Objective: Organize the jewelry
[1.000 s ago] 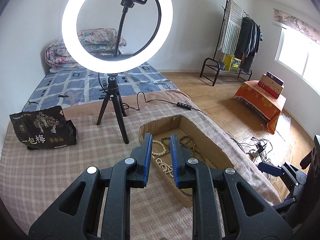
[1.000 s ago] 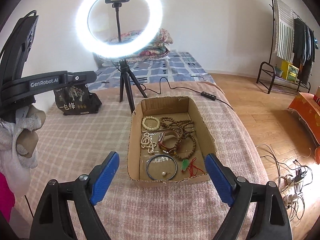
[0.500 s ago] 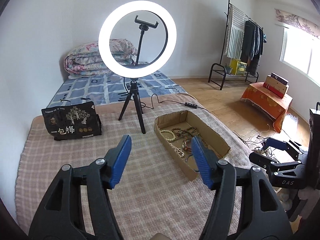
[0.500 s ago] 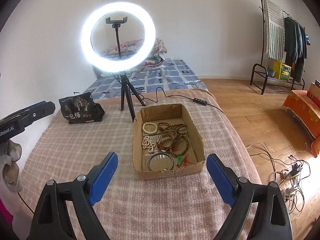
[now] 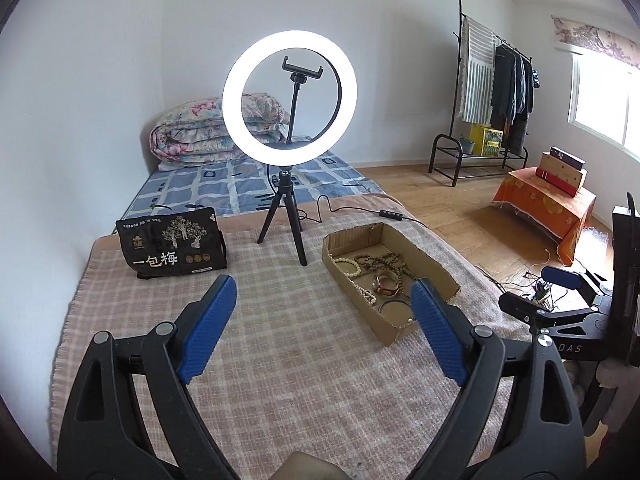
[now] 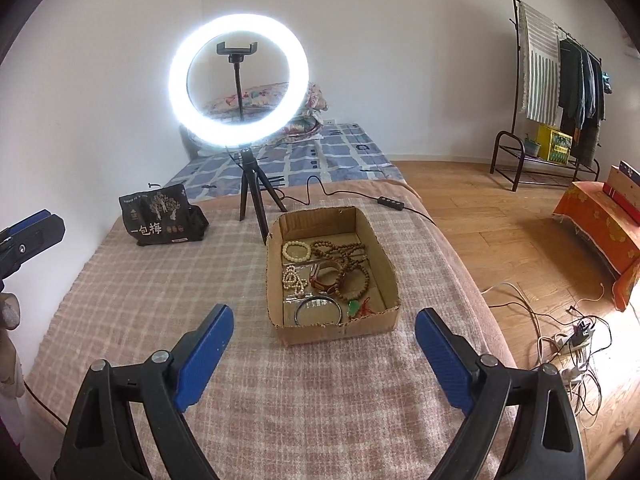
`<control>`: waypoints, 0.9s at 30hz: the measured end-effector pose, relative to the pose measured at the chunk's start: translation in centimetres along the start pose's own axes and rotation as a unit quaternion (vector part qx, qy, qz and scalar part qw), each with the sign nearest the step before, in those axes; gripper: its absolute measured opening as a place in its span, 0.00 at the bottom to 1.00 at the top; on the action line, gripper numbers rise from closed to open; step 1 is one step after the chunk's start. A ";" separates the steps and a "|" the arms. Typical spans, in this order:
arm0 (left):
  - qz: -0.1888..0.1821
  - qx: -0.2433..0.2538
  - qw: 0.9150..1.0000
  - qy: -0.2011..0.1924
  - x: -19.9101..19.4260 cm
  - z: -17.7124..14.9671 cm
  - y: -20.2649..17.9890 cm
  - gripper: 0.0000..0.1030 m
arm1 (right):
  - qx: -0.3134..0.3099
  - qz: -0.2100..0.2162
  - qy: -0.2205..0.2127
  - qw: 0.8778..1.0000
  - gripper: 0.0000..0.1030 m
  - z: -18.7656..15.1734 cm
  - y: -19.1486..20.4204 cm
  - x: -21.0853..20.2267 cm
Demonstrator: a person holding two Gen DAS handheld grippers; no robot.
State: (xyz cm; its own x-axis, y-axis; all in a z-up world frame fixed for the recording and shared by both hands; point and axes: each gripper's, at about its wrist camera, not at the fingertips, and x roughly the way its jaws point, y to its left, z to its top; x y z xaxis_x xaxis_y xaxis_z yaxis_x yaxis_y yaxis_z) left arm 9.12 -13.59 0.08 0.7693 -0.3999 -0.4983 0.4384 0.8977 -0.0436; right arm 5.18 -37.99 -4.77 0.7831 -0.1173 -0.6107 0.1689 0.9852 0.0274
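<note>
Right wrist view puts the cardboard box [image 6: 334, 280] at mid-frame on the pink plaid blanket [image 6: 160, 300], with the jewelry lying inside it: a cream bead bracelet [image 6: 296, 251] at the box's upper left, brown bead strands [image 6: 346, 258] to its right, a metal bangle [image 6: 318, 309] by the near wall, and a small green piece [image 6: 353, 307] that looks like a pendant, though it is too small to be sure. Both claws are empty and hang above the blanket: the right claw [image 6: 324, 342] is opening wide below the box, and the left claw [image 5: 324, 316] is opening too, with the box [image 5: 390, 276] at its right finger. A lit ring light [image 6: 239, 80] stands at upper centre, a black bag [image 6: 162, 220] to its left.
</note>
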 end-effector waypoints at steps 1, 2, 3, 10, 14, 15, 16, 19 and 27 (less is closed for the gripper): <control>0.005 0.001 1.000 -0.003 -0.3 -0.2 -0.2 0.95 | -0.001 -0.005 -0.007 1.000 1.00 0.0 0.0 -0.3; 0.008 0.002 1.000 -0.006 -0.6 -0.5 -0.3 0.96 | -0.001 -0.007 -0.009 1.000 1.00 -0.1 -0.1 -0.6; 0.011 0.005 1.000 -0.007 -0.7 -0.6 -0.5 0.96 | 0.001 -0.006 -0.010 1.000 1.00 -0.1 -0.1 -0.8; 0.009 0.005 1.000 0.006 -1.5 -1.2 -1.5 0.98 | 0.001 -0.003 -0.009 1.000 1.00 -0.6 0.1 -1.3; 0.022 -0.003 1.000 0.008 -1.5 -1.0 -1.3 0.99 | -0.007 -0.005 -0.015 1.000 1.00 -0.6 0.5 -1.5; 0.026 -0.005 1.000 0.008 -1.5 -1.0 -1.3 0.99 | -0.007 -0.004 -0.015 1.000 1.00 -0.6 0.6 -1.6; 0.032 -0.007 0.999 0.010 -1.4 -1.0 -1.2 0.99 | -0.007 -0.003 -0.015 1.000 1.00 -0.6 0.6 -1.6; 0.040 -0.017 0.999 0.021 -1.1 -1.2 -0.8 0.99 | -0.005 -0.002 -0.015 1.000 1.00 -0.5 0.5 -1.7; 0.048 -0.020 0.999 0.017 -1.3 -1.2 -0.5 1.00 | 0.003 -0.003 -0.013 1.000 1.00 -0.5 0.2 -1.6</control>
State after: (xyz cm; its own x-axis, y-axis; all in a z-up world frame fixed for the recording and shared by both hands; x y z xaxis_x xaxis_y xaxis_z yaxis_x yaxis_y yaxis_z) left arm 7.36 -13.29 -0.30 0.7905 -0.3065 -0.5303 0.3441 0.9385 -0.0295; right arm 3.68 -37.49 -4.19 0.7972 -0.1271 -0.5902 0.1772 0.9838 0.0276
